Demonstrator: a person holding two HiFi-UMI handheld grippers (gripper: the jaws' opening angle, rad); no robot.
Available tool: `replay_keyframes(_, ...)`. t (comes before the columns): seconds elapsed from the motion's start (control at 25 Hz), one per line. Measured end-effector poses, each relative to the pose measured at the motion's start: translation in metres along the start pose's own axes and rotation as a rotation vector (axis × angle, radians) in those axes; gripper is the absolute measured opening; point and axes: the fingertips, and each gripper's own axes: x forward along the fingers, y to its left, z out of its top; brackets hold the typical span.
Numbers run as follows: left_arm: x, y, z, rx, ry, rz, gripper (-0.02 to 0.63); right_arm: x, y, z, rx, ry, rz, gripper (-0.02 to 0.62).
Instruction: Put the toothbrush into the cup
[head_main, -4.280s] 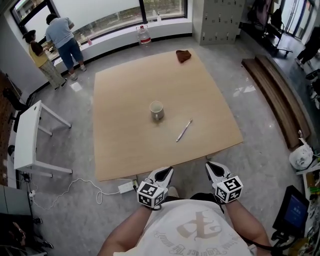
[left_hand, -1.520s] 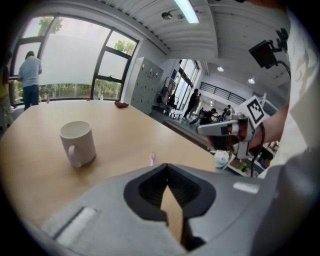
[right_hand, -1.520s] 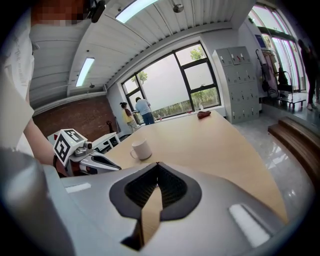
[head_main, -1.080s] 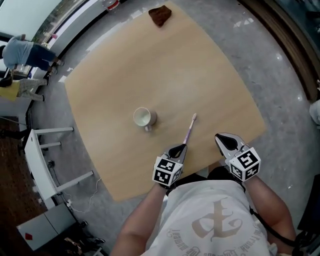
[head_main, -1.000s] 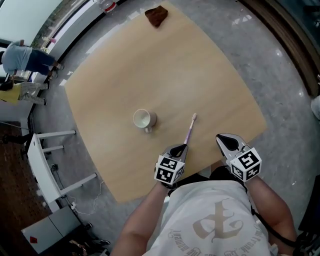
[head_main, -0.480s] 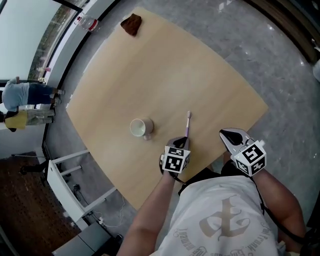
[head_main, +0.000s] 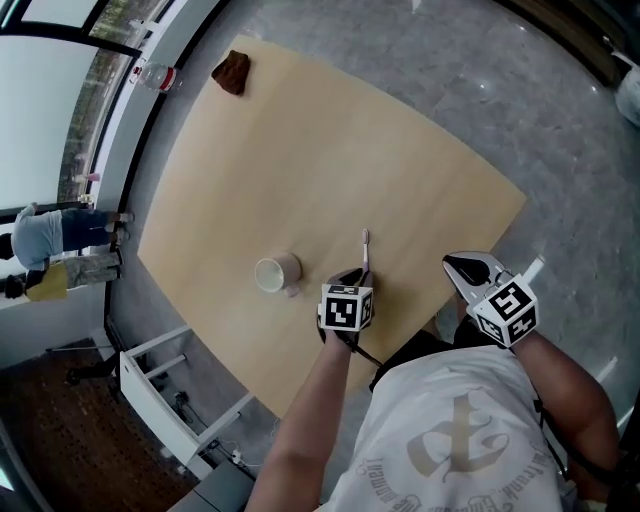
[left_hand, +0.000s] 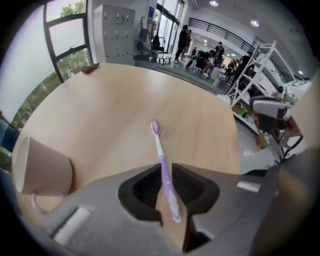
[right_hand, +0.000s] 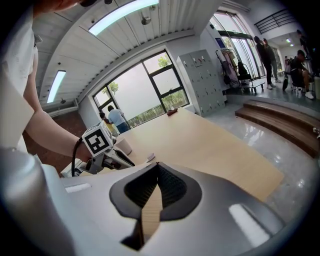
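A purple and white toothbrush (head_main: 364, 248) lies on the wooden table (head_main: 330, 150), head pointing away from me. My left gripper (head_main: 351, 279) sits over its handle end. In the left gripper view the jaws of the left gripper (left_hand: 162, 169) are shut on the toothbrush (left_hand: 159, 150) handle. The beige cup (head_main: 274, 273) stands upright just left of that gripper, and in the left gripper view the cup (left_hand: 42, 167) is at the left edge. My right gripper (head_main: 460, 264) hangs past the table's near edge, shut and empty (right_hand: 157, 167). The right gripper view also shows the left gripper (right_hand: 125, 159).
A brown cloth (head_main: 232, 72) lies at the table's far corner, with a bottle (head_main: 155, 77) on the floor beyond it. A white bench (head_main: 165, 380) stands left of the table. People stand by the window (head_main: 50, 250).
My left gripper has moved forward over the toothbrush handle and shut on it. The head camera has turned, so the table appears rotated. The right gripper has stayed off the near edge.
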Motion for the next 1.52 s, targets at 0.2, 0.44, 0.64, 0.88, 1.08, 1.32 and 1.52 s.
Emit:
replay_keyframes(0.2, 0.003, 0.006, 0.0, -0.045, 0.037, 0.005, 0.101, 0.002, -0.003, -0.002, 0.007, 0.0, 0.002, 0.011)
replay_keyframes(0.44, 0.01, 0.008, -0.001, -0.055, 0.093, 0.006, 0.103, 0.002, -0.011, 0.002, 0.019, -0.004, -0.005, 0.011)
replay_keyframes(0.64, 0.017, 0.005, -0.004, -0.059, 0.133, -0.002, 0.101, 0.0, -0.019, 0.0, 0.033, 0.0, -0.011, 0.011)
replay_keyframes(0.88, 0.021, 0.008, -0.007, -0.015, 0.176, 0.033, 0.063, 0.002, -0.018, 0.003, 0.031, -0.011, -0.013, 0.011)
replay_keyframes(1.08, 0.019, 0.012, -0.001, 0.02, 0.147, 0.101, 0.054, 0.003, -0.017, 0.003, 0.034, -0.017, -0.003, 0.011)
replay_keyframes(1.32, 0.012, 0.01, -0.003, -0.008, 0.131, 0.106, 0.049, 0.0, -0.02, 0.006, 0.028, -0.02, -0.007, 0.011)
replay_keyframes(1.52, 0.008, 0.005, -0.005, -0.024, 0.082, 0.079, 0.049, 0.001, -0.019, 0.009, 0.016, -0.023, -0.003, 0.011)
